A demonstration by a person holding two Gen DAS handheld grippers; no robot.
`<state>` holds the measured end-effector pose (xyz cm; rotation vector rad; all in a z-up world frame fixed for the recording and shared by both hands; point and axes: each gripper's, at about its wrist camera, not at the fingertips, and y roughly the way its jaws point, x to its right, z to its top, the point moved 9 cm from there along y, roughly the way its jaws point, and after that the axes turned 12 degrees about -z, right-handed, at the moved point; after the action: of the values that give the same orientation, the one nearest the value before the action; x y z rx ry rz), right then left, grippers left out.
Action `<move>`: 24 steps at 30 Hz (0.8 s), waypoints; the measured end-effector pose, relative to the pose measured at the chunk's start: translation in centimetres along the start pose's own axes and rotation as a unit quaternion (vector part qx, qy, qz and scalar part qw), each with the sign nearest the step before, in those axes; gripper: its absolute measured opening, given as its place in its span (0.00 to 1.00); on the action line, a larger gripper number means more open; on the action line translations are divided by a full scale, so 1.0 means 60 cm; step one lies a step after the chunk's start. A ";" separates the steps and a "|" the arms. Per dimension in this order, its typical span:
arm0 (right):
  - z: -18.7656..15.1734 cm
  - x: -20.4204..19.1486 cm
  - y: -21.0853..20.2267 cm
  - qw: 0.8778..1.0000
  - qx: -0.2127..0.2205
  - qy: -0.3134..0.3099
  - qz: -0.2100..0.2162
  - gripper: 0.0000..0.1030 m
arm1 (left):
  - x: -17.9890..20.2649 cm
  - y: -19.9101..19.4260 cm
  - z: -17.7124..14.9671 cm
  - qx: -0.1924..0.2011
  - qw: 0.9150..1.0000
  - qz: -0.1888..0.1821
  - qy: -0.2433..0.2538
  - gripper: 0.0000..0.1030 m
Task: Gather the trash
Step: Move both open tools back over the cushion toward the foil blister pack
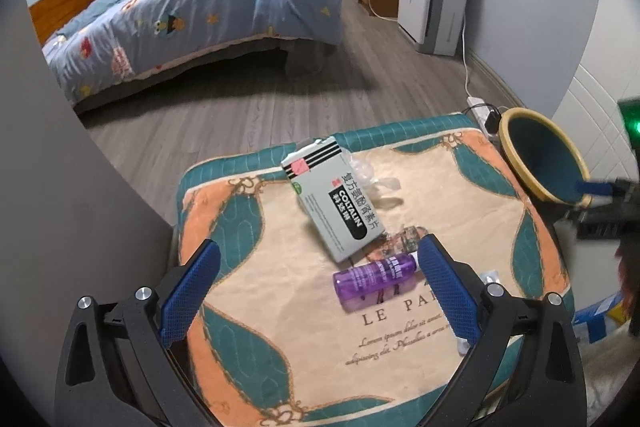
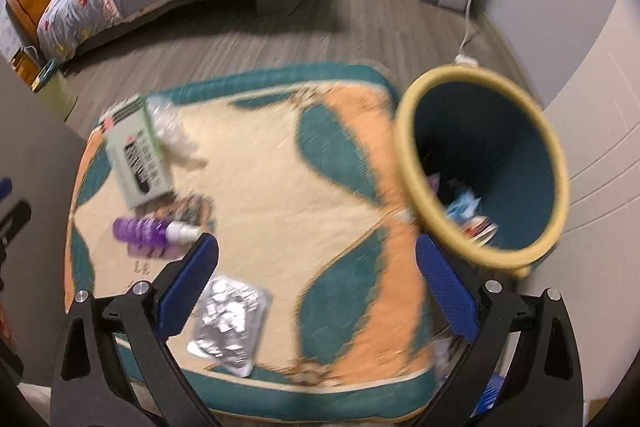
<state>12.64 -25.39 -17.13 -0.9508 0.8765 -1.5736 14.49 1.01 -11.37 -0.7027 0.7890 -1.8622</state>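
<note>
I judge the job partly done: the yellow-rimmed teal waste bin point(image 2: 486, 171) beside the bench already holds wrappers. The grey medicine box point(image 1: 334, 201), purple plastic bottle point(image 1: 374, 281) and silver foil pack point(image 2: 230, 323) remain on it. My left tool point(image 1: 320, 295) and right tool point(image 2: 316, 291) both gape empty.

Patterned cushion point(image 1: 460, 211): box point(image 1: 336, 199), bottle point(image 1: 374, 281).

"COIZALIN" on the medicine box point(image 1: 335, 201) — "LE PA…" on the quilted mat point(image 1: 304, 315)
</note>
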 end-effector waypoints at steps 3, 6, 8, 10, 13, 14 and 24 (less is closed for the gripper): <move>-0.031 -0.041 0.014 1.000 -0.017 -0.009 0.011 0.94 | 0.000 0.001 0.000 0.002 1.000 -0.004 0.004 0.95; -0.058 -0.080 0.024 0.999 -0.027 -0.030 0.013 0.94 | -0.003 0.003 -0.003 0.002 1.000 -0.010 0.006 0.95; -0.074 -0.105 0.034 0.998 -0.035 -0.049 0.013 0.94 | -0.008 0.005 -0.004 0.001 1.000 -0.011 0.005 0.95; -0.087 -0.120 0.040 0.997 -0.043 -0.059 0.013 0.94 | -0.015 0.006 -0.005 0.004 1.000 -0.006 0.001 0.95; -0.107 -0.133 0.053 0.996 -0.057 -0.064 0.010 0.94 | -0.027 0.014 -0.009 -0.002 1.000 0.001 -0.007 0.95; -0.115 -0.137 0.058 0.996 -0.062 -0.066 0.010 0.94 | -0.029 0.016 -0.011 -0.004 1.000 0.002 -0.010 0.95; -0.159 -0.138 0.100 0.992 -0.113 -0.053 0.010 0.94 | -0.032 0.039 -0.019 -0.018 0.999 -0.009 -0.042 0.95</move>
<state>7.49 -17.73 -27.65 -1.1710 0.9993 -1.4121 15.61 2.24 -14.14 -0.8074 0.7667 -1.8254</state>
